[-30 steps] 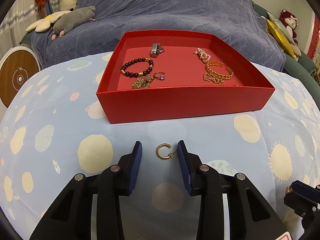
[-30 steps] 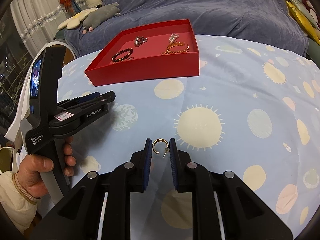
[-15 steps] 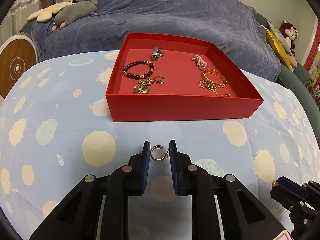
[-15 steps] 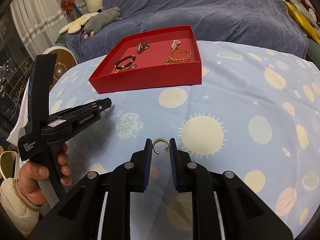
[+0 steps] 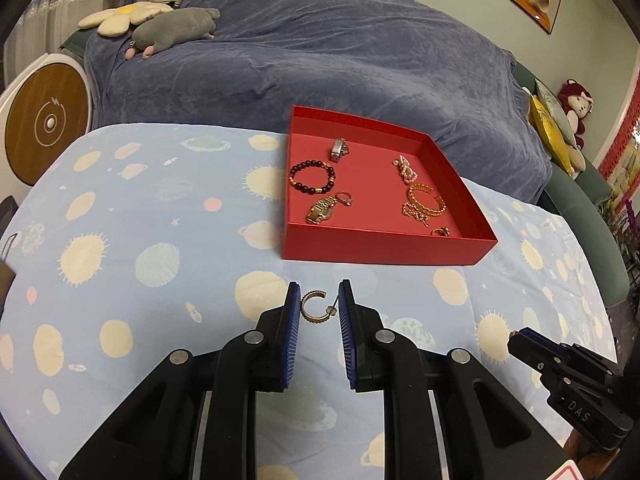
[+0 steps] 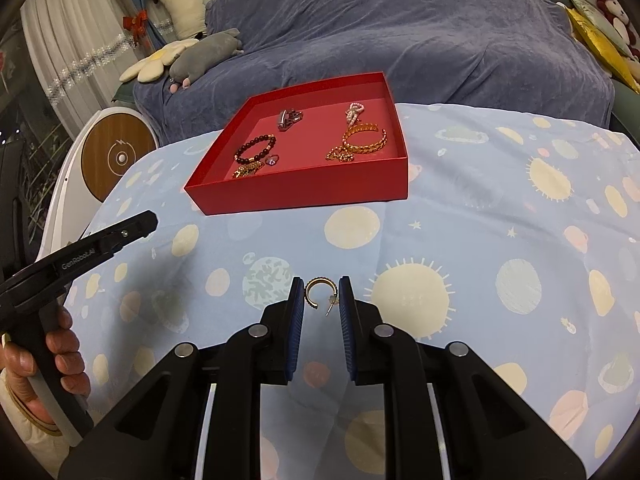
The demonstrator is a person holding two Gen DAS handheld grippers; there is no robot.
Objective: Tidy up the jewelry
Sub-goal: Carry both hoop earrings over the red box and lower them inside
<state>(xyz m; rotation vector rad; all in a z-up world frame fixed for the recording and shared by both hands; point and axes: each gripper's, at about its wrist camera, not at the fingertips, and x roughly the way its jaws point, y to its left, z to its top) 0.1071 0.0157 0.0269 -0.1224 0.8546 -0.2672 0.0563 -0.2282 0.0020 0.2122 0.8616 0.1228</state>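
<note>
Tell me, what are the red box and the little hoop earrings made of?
The red box looks like matte cardboard: thin flat walls, crisp folded corners, no shine. The hoop earring in the left gripper and the one in the right gripper look like gold-coloured metal, shiny; real gold or plating, I cannot tell.

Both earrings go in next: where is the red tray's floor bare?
Bare: the middle strip of the red tray between beaded bracelet and pearl piece, running to the front wall between gold watch and gold bangle. Crowded: left and right sides.
</note>
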